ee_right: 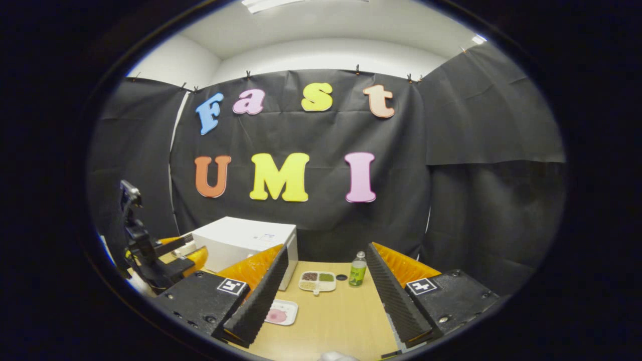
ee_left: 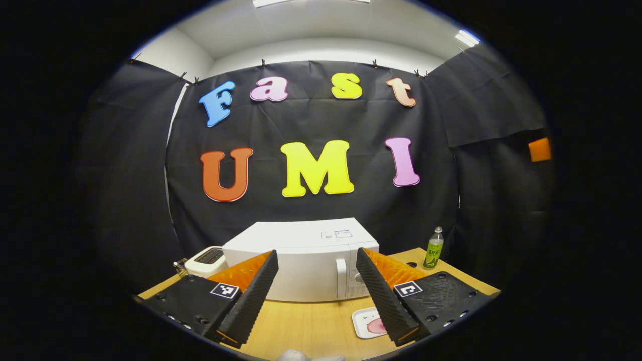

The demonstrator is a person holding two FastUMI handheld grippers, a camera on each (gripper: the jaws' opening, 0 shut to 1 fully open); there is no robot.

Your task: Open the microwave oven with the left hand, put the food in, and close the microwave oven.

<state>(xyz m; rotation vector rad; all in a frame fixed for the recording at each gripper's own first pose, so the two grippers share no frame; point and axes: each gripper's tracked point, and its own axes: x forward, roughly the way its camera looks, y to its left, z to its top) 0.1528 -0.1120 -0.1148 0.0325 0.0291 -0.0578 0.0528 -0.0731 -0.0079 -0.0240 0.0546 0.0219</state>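
Left gripper view: left gripper [ee_left: 317, 293] is held with fingers apart, closed microwave [ee_left: 306, 260] ahead; right gripper [ee_right: 326, 296] likewise spread, food tray [ee_right: 282, 312] beside its left finger.

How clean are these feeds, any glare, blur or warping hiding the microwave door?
Left gripper view: microwave sharp and evenly lit, no glare on its door handle; fisheye bends the table edges. Right gripper view: equally sharp, dimmer at the rim; ceiling light bright but harmless.

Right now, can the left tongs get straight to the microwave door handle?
Probably yes. The left tongs are open and face the closed microwave; its handle shows between them, with only bare table before it.
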